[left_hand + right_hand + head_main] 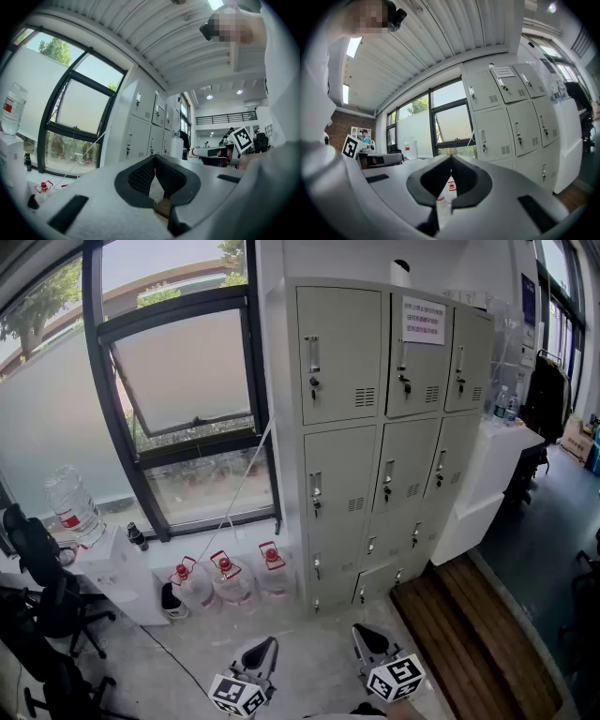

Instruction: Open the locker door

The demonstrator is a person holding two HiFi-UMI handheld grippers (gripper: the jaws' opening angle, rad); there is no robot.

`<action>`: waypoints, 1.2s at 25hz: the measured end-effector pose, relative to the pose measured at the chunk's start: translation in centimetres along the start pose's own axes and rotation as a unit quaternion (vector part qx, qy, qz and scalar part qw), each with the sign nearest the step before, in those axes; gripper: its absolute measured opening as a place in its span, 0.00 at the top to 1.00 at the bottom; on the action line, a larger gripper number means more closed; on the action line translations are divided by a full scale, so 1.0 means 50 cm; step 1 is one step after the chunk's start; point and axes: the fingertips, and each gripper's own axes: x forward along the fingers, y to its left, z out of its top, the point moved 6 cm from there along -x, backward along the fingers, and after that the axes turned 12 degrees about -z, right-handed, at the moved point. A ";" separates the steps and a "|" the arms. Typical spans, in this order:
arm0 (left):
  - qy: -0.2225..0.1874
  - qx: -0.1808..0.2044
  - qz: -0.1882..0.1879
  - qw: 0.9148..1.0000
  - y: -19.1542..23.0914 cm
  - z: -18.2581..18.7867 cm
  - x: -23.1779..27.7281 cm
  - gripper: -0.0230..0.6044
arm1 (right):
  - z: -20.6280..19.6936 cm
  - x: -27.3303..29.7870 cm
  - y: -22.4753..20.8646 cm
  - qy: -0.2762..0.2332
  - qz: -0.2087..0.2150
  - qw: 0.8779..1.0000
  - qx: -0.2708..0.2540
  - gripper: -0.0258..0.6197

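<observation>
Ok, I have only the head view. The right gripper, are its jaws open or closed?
Observer: Closed. In the right gripper view, the right gripper has its jaws together, with nothing between them.
Operator: And the other one?
Observer: The left gripper is also closed and empty, as its own view shows.
Operator: Is somebody else in the room?
Observer: Yes. The right gripper view shows a person far off, near a brick wall.

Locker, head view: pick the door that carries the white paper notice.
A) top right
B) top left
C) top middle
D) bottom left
C: the paper notice is stuck high on the top middle door of the locker.
</observation>
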 end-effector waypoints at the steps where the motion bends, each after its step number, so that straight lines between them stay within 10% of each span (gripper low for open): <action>1: 0.000 0.000 0.000 1.000 0.001 0.000 0.000 0.95 | 0.001 0.001 0.001 0.000 0.000 1.000 0.000 0.94; 30: 0.017 0.000 -0.013 1.000 0.037 -0.011 -0.021 0.95 | -0.022 0.014 0.029 0.003 -0.020 1.000 0.004 0.94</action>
